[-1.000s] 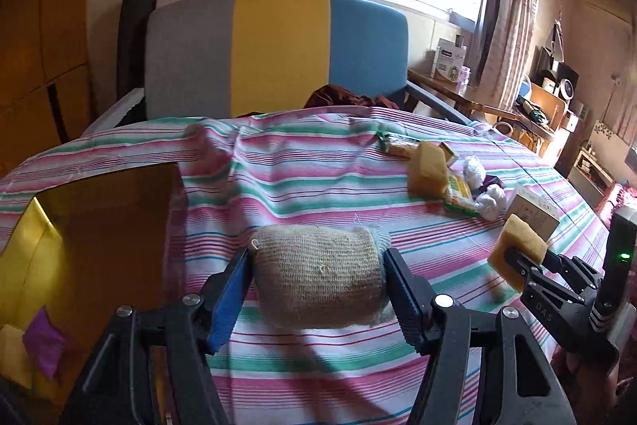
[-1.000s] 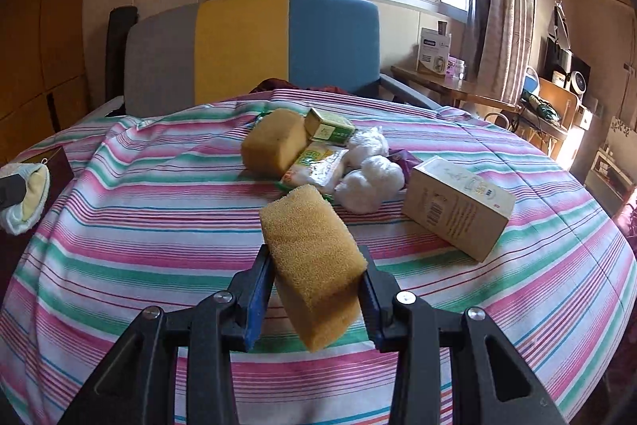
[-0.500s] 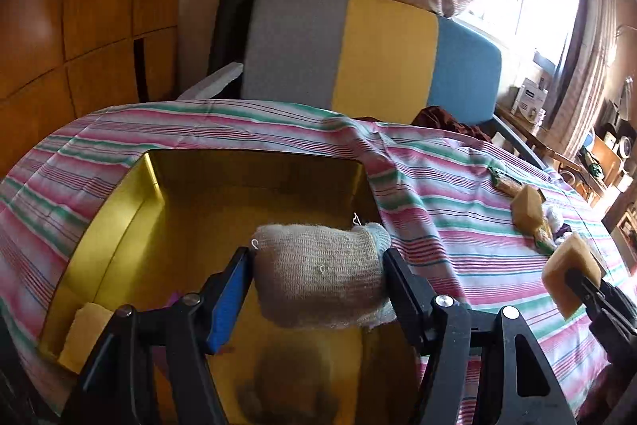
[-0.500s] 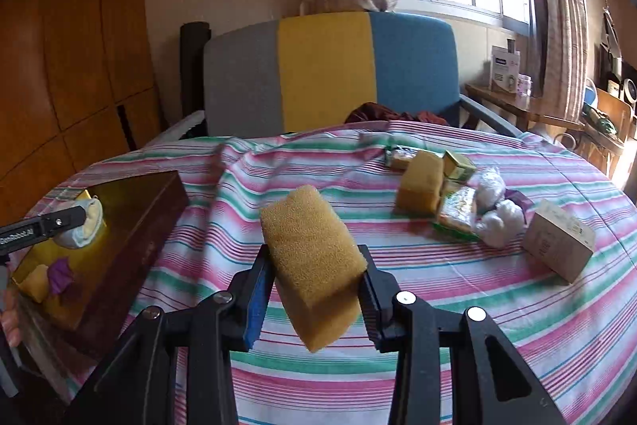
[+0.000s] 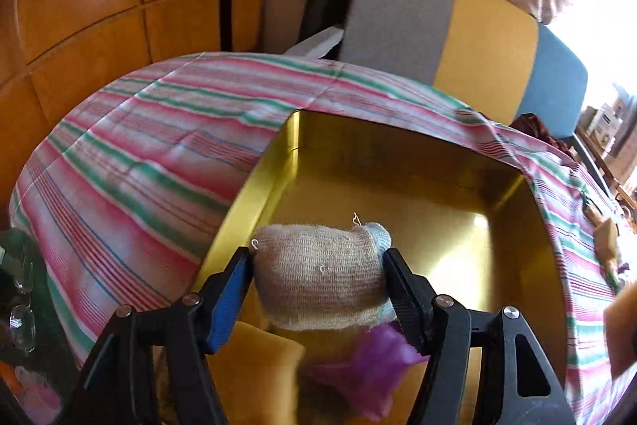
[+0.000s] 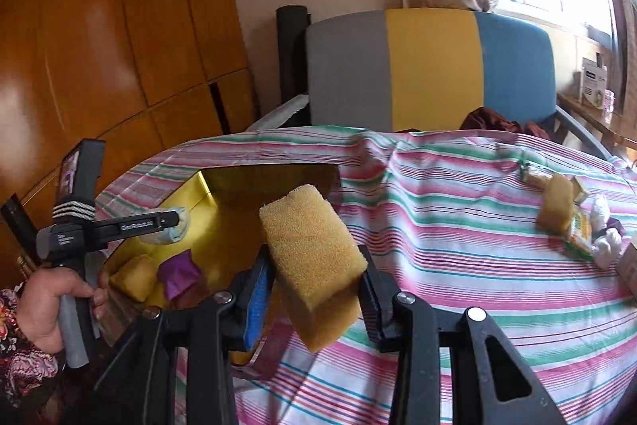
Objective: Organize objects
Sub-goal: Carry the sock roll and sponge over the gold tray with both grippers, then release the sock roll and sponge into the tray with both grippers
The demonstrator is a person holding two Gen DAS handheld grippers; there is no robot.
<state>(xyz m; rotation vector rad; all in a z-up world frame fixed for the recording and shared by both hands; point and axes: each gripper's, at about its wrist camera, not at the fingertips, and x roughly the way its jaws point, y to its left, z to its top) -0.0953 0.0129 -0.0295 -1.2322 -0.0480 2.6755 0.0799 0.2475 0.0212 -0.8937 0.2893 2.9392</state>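
My left gripper (image 5: 316, 257) is shut on a beige knitted roll (image 5: 318, 277) and holds it above the open gold-lined box (image 5: 254, 194), near its front left corner. Below it in the box lie a yellow sponge (image 5: 254, 365) and a purple wrapper (image 5: 370, 365). My right gripper (image 6: 314, 261) is shut on a yellow sponge block (image 6: 310, 245), tilted, just right of the box (image 6: 278, 178). In the right wrist view the left gripper (image 6: 171, 224) hangs over the box with the roll, held by a hand (image 6: 43, 301).
A striped cloth (image 6: 458, 226) covers the round table. At its far right lie another sponge (image 6: 555, 206), packets and white bags (image 6: 605, 237). A grey, yellow and blue chair (image 6: 430, 66) stands behind. Glasses (image 5: 20, 305) lie left of the table.
Both grippers swung left with their loads. The left one went from the cloth to over the box's near left part. The right one rose and came up beside the box.
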